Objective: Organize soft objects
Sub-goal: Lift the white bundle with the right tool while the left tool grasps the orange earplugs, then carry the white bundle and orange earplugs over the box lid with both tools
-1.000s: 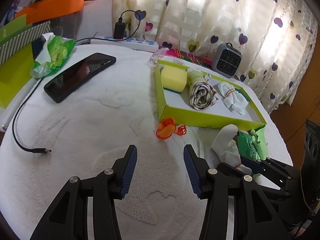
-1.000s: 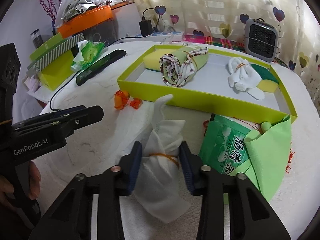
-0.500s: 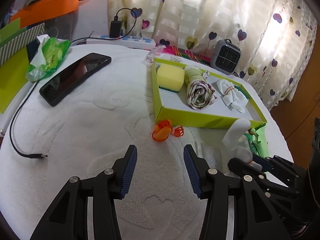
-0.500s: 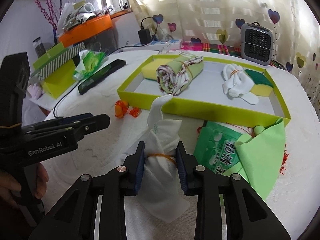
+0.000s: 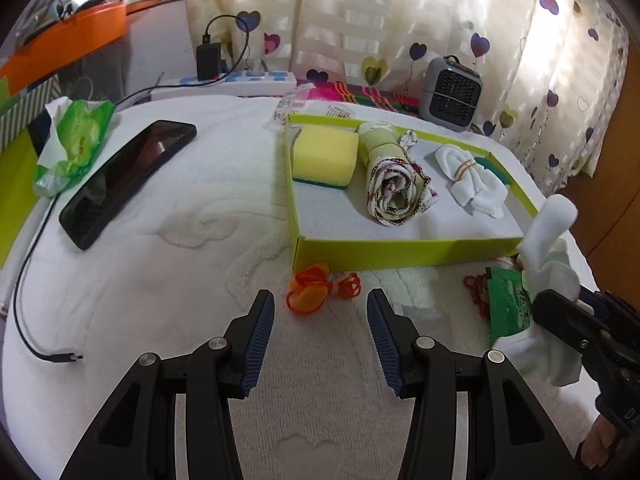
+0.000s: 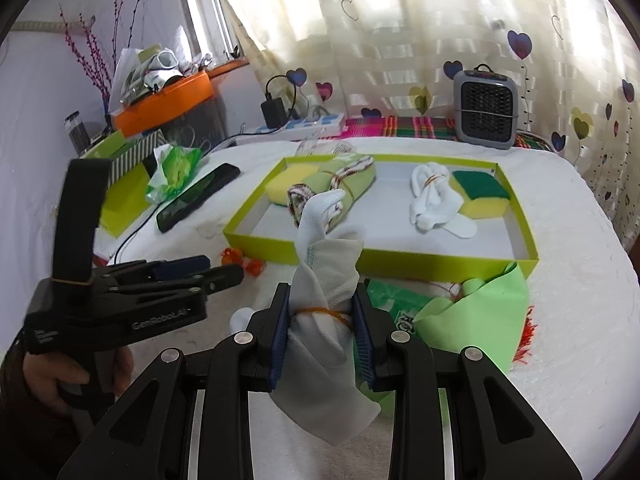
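My right gripper (image 6: 320, 300) is shut on a white sock bundle (image 6: 324, 264) tied with a rubber band, held above the towel in front of the lime-green tray (image 6: 400, 258). The tray holds a yellow sponge (image 5: 324, 156), a rolled cloth (image 5: 394, 184), another white sock bundle (image 5: 472, 180) and a green-topped sponge (image 6: 482, 196). In the left wrist view the held sock bundle (image 5: 552, 240) rises at the right edge. My left gripper (image 5: 320, 300) stands open with nothing in it, just short of some orange rubber bands (image 5: 308, 296).
A green packet (image 5: 508, 304) and a light green cloth (image 6: 480, 320) lie in front of the tray's right end. At the left are a phone (image 5: 124, 176), a black cable (image 5: 32, 320) and a tissue pack (image 5: 72, 140). A small heater (image 5: 454, 94) stands behind the tray.
The right gripper's jaws closed tight on the sock bundle and lifted it off the towel. The left gripper edged forward toward the orange rubber bands, staying open.
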### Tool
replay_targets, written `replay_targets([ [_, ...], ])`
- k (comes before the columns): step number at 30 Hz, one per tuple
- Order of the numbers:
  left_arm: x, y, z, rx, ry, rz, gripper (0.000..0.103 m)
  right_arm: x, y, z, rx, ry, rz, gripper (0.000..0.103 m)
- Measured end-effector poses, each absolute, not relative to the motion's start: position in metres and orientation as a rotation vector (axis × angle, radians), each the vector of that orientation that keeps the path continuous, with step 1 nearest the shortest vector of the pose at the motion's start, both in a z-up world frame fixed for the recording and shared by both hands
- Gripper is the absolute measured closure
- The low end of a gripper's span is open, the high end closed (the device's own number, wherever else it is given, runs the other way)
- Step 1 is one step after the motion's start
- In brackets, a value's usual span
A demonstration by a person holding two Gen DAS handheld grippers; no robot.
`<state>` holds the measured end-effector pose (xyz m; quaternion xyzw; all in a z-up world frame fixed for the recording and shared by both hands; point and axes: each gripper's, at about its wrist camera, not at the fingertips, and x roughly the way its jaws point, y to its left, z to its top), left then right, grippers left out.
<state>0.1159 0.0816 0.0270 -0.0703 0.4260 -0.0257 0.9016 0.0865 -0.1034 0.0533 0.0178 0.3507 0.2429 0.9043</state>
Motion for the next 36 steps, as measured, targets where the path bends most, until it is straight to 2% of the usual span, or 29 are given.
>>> replay_targets([
  [8,0.125,0.080,0.019,-0.136,0.908,-0.044,0.056,0.095,-0.116,0.054,0.076,0.712,0.485,0.072],
  [20,0.130,0.079,0.016,-0.112,0.905,-0.024,0.084,0.098,-0.117,0.051,0.088,0.718,0.492,0.072],
  [36,0.130,0.082,0.017,-0.119,0.897,-0.021,0.089,0.099,-0.116,0.048,0.084,0.726,0.493,0.072],
])
